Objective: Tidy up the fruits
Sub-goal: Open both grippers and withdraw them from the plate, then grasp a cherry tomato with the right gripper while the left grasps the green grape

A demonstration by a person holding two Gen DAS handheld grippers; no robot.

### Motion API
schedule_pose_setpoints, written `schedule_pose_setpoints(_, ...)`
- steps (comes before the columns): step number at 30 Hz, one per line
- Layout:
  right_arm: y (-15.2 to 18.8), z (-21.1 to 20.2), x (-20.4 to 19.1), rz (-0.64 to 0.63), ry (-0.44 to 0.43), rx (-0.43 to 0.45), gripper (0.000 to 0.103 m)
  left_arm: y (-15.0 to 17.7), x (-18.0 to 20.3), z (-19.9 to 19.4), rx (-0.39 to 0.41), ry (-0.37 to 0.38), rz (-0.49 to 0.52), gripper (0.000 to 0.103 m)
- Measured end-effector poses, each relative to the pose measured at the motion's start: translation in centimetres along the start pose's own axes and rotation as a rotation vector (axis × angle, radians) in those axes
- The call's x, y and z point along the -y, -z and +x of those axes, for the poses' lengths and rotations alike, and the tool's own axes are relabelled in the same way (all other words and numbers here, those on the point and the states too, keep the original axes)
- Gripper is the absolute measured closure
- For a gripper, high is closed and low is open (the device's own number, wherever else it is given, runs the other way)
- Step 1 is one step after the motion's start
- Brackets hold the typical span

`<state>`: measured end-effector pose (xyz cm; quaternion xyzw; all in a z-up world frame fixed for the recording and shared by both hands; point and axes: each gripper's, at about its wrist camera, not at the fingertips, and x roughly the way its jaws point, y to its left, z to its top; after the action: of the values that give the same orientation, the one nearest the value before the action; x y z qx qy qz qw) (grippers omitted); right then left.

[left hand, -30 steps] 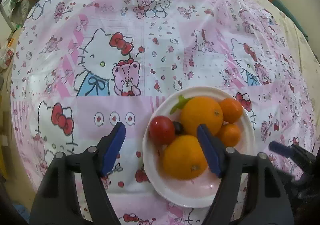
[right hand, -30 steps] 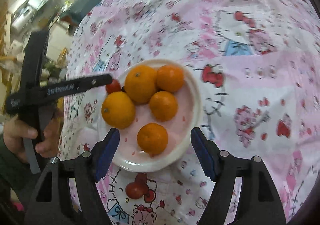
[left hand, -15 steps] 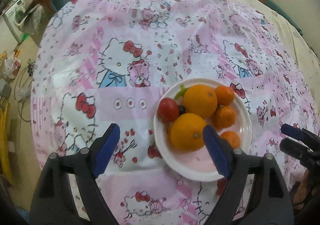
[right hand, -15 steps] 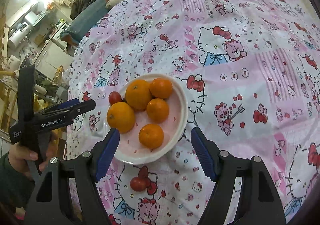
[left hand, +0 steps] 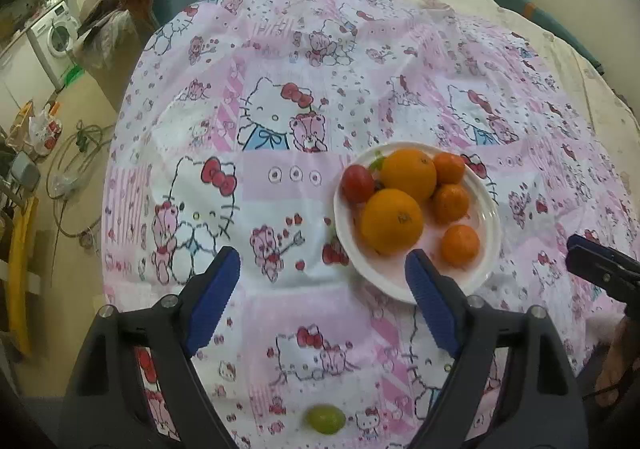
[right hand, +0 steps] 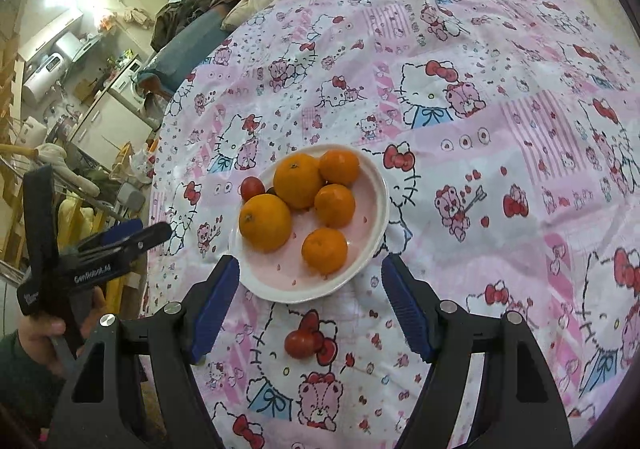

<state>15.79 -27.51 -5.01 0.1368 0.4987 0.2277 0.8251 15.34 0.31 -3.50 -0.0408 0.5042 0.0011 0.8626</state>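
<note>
1. Fingers of both grippers stand wide apart and hold nothing: the left gripper (left hand: 322, 285) hangs over the patterned cloth (left hand: 280, 61) on the desk, the right gripper (right hand: 310, 291) just short of the plate (right hand: 374, 245).
2. Already on the plate lie two big oranges (right hand: 265, 223), three small mandarins (right hand: 324, 250) and a red cherry tomato (right hand: 252, 188).
3. Loose fruit remains: another small red fruit (right hand: 299, 344) sits on the cloth between the right fingers, near the plate, and a green grape (left hand: 325, 418) lies close under the left gripper.
4. Likely next: collect these two. Lower straight down, centre the fruit between the pads, close gently since both are soft and roll easily.
5. Set each in the plate's bare front patch, not against the oranges.
</note>
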Motion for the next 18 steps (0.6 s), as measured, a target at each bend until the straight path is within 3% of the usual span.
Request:
schedule_pose_setpoints(9,2.7,0.8,-0.5,0.019,0.055,-0.044,0.027,3.6,-0.5,-2.2,-0.006,-0.009,-0.025,0.021)
schedule_pose_setpoints(14,3.3,1.9,-0.8,0.006,0.067,-0.082,0.027,5.5,-1.0,-1.8,-0.047,-0.025,-0.039,0.021)
schedule_pose_setpoints(18,3.4,3.2,-0.2,0.042,0.070,-0.126,0.027,6.0,-2.2,-0.7,-0.099,-0.006,-0.115,0.021)
